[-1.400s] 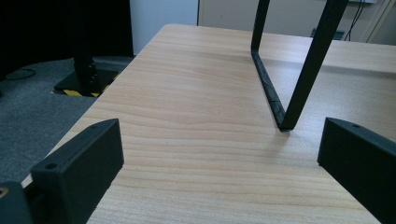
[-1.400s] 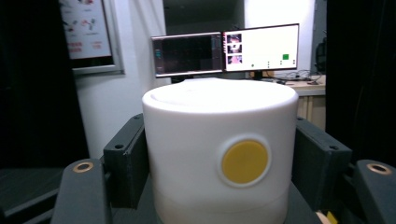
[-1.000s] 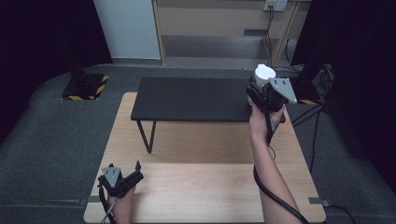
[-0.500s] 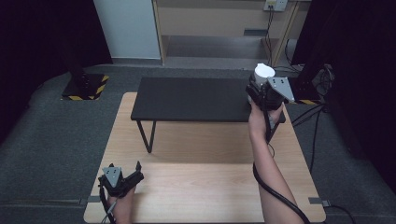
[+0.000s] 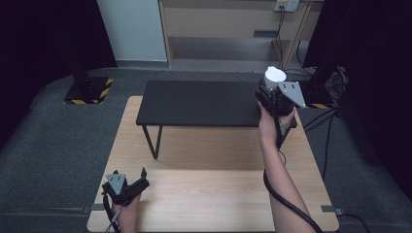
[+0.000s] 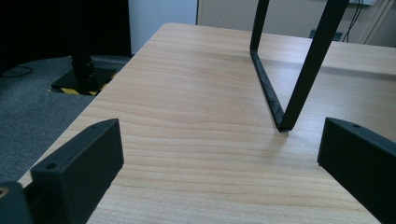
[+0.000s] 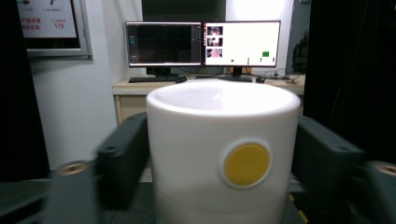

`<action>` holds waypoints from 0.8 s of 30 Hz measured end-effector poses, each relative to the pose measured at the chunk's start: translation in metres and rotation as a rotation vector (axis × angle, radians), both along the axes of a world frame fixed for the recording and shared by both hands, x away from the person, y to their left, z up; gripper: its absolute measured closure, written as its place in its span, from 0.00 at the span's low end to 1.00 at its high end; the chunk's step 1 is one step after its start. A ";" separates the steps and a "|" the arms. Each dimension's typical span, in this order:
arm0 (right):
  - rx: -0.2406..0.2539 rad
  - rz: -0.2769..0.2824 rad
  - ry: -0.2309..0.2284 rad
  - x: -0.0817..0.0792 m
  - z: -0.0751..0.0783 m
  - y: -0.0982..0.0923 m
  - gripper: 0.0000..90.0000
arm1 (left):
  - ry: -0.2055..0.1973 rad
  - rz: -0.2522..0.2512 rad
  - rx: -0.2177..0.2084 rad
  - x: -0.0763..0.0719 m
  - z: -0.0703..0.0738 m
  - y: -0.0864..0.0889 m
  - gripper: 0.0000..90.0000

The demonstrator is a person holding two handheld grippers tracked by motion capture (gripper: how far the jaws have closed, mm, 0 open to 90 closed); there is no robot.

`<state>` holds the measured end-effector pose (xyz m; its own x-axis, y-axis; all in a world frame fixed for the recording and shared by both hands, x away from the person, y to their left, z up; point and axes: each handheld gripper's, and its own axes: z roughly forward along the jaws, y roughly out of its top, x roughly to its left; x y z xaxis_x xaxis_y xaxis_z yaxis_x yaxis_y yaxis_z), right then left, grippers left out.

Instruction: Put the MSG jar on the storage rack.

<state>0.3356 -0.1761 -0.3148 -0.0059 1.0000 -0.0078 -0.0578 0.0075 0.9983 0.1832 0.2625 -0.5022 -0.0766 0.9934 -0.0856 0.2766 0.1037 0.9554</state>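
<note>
Nearest, at lower left of the high view, the left gripper (image 5: 142, 177) rests with jaws wide apart, empty, on the wooden table (image 5: 214, 194); farther, upper right, the right gripper (image 5: 270, 93) clamps the white cup (image 7: 223, 154) upright over the black shelf (image 5: 199, 103); probably best kept level and lowered slowly.

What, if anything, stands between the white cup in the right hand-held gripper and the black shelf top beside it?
Nothing visible. The right hand-held gripper holds the white cup upright at the right end of the black shelf, whose top is bare.
</note>
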 end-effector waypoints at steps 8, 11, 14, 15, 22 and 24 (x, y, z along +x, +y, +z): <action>0.022 0.043 -0.041 -0.021 0.001 -0.013 0.01 | 0.002 -0.002 0.001 0.000 0.000 0.000 0.00; 0.026 0.082 -0.063 -0.047 -0.008 -0.033 0.01 | 0.001 -0.001 -0.001 0.000 0.000 0.000 0.00; 0.022 0.091 -0.075 -0.064 -0.017 -0.044 0.01 | -0.003 0.004 -0.004 -0.001 0.000 0.000 0.00; 0.020 0.094 -0.080 -0.073 -0.022 -0.049 0.01 | -0.005 0.010 -0.006 -0.001 -0.001 0.000 0.00; -0.028 0.136 -0.022 -0.123 -0.071 -0.100 0.01 | -0.007 0.031 0.008 -0.002 0.000 -0.004 0.00; -0.023 0.141 0.009 -0.131 -0.091 -0.113 0.01 | -0.007 0.033 0.005 -0.003 0.000 -0.004 0.00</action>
<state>0.2048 -0.2894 -0.4056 -0.1462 0.9888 -0.0296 -0.0508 0.0223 0.9985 0.1802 0.2584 -0.5022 -0.1084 0.9908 -0.0810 0.2662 0.1074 0.9579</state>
